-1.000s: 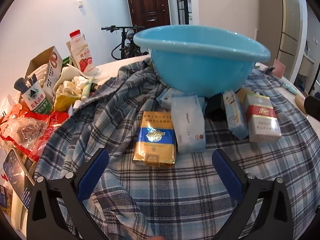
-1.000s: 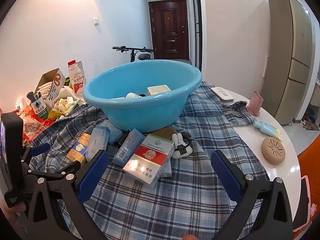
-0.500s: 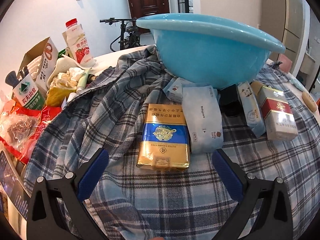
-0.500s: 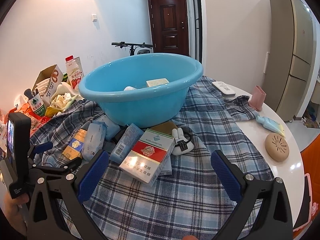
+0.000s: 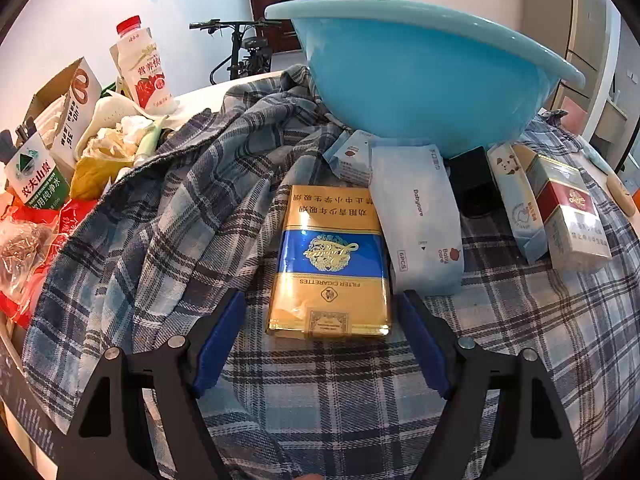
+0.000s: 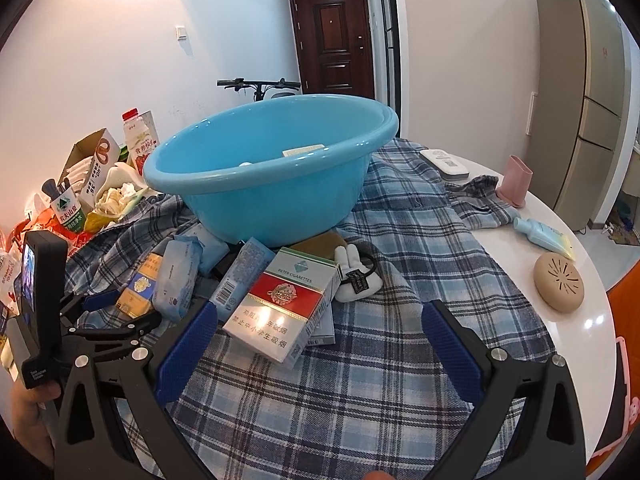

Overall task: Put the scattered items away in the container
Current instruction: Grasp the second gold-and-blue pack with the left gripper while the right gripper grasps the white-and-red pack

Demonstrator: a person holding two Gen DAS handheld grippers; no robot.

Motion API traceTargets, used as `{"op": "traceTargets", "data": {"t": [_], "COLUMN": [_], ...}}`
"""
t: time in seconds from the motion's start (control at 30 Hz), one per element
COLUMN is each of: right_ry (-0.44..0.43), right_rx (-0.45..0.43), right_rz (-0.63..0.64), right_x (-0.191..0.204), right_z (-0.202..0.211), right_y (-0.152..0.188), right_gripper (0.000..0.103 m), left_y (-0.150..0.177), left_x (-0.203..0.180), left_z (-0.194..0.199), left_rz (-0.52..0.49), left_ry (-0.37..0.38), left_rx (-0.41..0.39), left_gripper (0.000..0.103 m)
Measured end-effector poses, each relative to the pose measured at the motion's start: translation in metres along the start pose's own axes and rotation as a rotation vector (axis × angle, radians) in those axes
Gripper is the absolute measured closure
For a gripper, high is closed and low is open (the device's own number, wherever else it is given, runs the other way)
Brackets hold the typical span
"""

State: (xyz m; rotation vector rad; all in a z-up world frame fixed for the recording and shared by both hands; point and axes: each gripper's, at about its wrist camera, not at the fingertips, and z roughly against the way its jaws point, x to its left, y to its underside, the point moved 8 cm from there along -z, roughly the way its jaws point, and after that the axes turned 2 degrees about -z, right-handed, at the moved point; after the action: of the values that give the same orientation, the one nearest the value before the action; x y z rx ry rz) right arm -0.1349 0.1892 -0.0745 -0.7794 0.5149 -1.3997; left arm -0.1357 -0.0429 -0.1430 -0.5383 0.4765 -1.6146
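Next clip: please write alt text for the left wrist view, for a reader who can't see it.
The open left gripper hovers just short of a gold-and-blue cigarette pack lying flat on a plaid cloth, its blue fingertips flanking the pack's near end. Beyond it lie a white Babycare wipes pack and a red-and-white cigarette pack, below a light blue basin.
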Motion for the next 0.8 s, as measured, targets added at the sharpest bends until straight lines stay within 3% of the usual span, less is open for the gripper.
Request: {"op": "traceTargets", "data": {"t": [0.03, 0.07, 0.33, 0.8], "right_ry": [0.000, -0.001, -0.001, -0.004], "right_rx": [0.001, 0.002, 0.013, 0.026], "right_rz": [-0.003, -0.006, -0.020, -0.032], "right_x": [-0.001, -0.002, -0.006, -0.007], "right_z": [-0.001, -0.001, -0.004, -0.008], "right_y": [0.000, 0.001, 0.003, 0.009], "right_gripper": [0.000, 0.000, 0.000, 0.000], "left_y": [0.000, 0.000, -0.001, -0.014], "left_x": [0.000, 0.000, 0.003, 0.004], "left_z": [0.001, 0.001, 0.008, 0.055], "left_rz": [0.007, 0.015, 0.046, 0.055], "left_ry": [0.014, 0.028, 0.036, 0.039], "left_rx": [0.000, 0.001, -0.010, -0.121], "left_gripper": [0.044, 0.046, 0.047, 0.047]}}
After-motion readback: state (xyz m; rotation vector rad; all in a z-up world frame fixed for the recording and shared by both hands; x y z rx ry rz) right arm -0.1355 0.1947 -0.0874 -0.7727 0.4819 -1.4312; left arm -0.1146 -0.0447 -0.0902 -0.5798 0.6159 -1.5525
